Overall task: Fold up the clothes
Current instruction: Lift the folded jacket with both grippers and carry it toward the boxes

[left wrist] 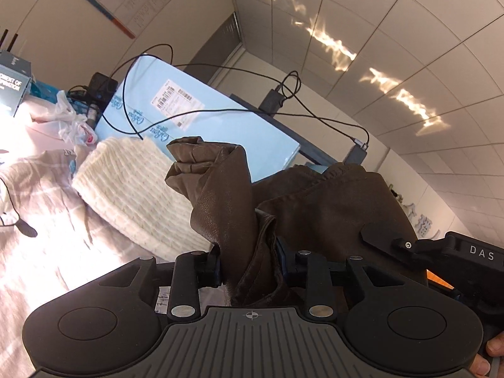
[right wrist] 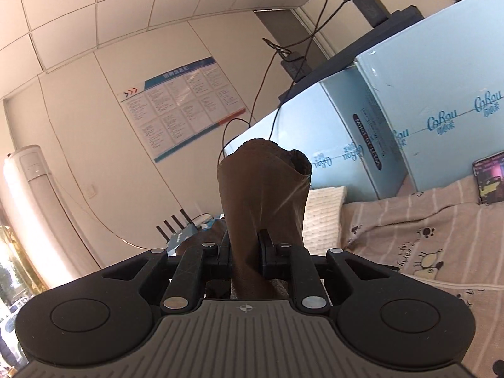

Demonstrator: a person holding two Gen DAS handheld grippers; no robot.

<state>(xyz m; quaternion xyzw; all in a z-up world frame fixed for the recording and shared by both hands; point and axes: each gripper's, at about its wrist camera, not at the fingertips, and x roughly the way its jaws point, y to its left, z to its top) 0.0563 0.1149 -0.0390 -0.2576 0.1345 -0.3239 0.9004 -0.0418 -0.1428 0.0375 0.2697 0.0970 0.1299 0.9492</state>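
A brown leather-like garment [left wrist: 226,195] is lifted off the bed. My left gripper [left wrist: 249,264] is shut on a bunched fold of it, and the cloth stands up crumpled between the jaws. More of the garment [left wrist: 340,208] spreads to the right, where the black body of the other gripper [left wrist: 456,252] shows. In the right wrist view my right gripper [right wrist: 245,252] is shut on another part of the brown garment [right wrist: 261,189], which rises above the jaws like a tube. Both grippers point roughly level, above the bed.
A bed with a beige striped cover [right wrist: 425,236] lies below. A cream knitted item [left wrist: 132,189] sits beside light blue cartons [left wrist: 195,116]. Black cables [left wrist: 220,113] run over the cartons. A phone [right wrist: 489,178] leans at the right. A router [right wrist: 176,226] and an air conditioner [right wrist: 31,195] stand at the left.
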